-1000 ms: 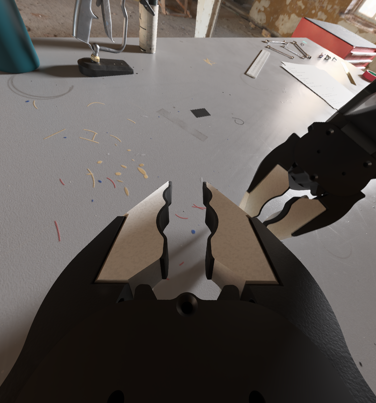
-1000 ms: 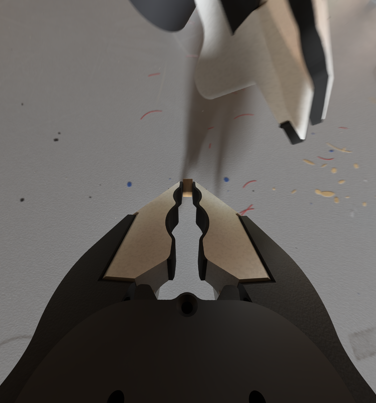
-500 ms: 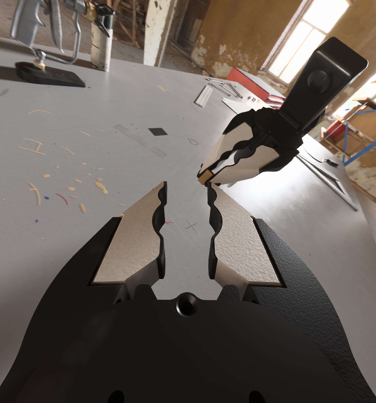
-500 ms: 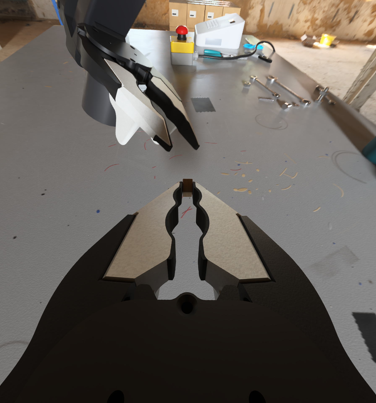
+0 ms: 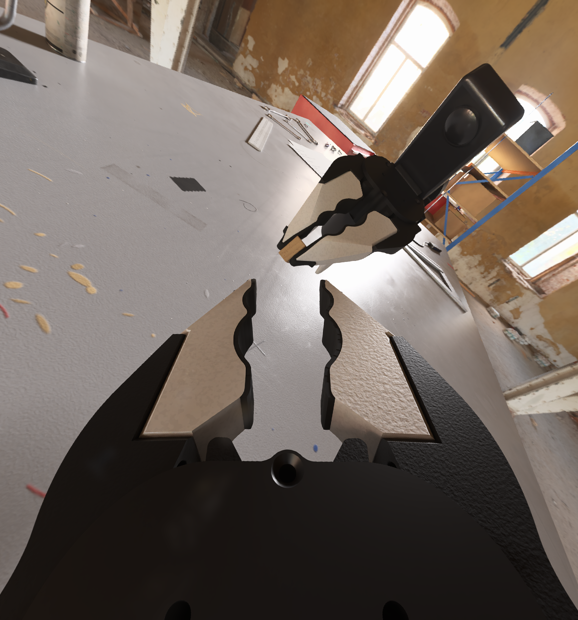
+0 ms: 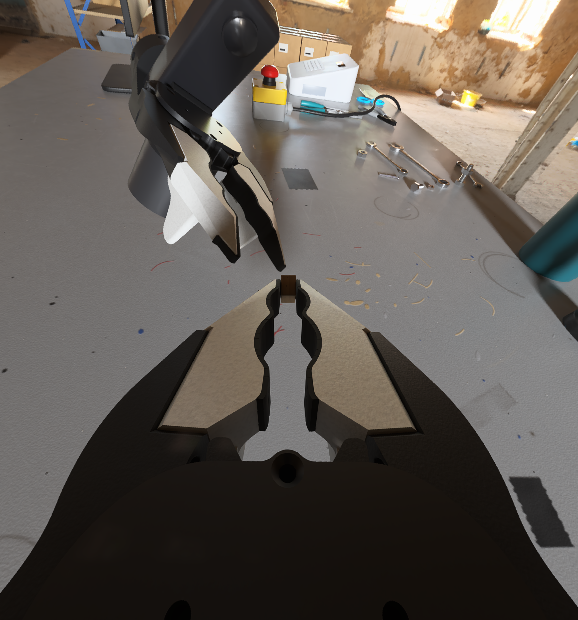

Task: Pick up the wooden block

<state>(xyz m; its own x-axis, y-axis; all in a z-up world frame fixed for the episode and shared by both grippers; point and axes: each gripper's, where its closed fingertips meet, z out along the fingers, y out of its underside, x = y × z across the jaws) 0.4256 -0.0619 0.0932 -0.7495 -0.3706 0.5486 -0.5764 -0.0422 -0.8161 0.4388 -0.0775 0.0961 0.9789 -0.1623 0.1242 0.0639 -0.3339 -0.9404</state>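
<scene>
The wooden block (image 6: 288, 288) is a small brown cube pinched between the tips of my right gripper (image 6: 288, 283), held above the grey table (image 6: 79, 302). In the left wrist view the right gripper (image 5: 292, 251) hangs in the air just beyond my left fingertips, with the block (image 5: 291, 250) at its tip. My left gripper (image 5: 287, 285) is open and empty, its fingers well apart over the table (image 5: 113, 235). In the right wrist view the left gripper (image 6: 257, 261) hangs just beyond and left of the block, tips pointing down.
In the right wrist view a yellow box with a red button (image 6: 269, 97), a white device (image 6: 321, 82), wrenches (image 6: 411, 164) and a teal cylinder (image 6: 566, 241) stand farther off. In the left wrist view a red binder (image 5: 328, 127) and a ruler (image 5: 260, 135) lie at the far edge.
My right gripper has risen from the table with the block in its tips. Both grippers have tilted up, so both views now show the room beyond the table.
</scene>
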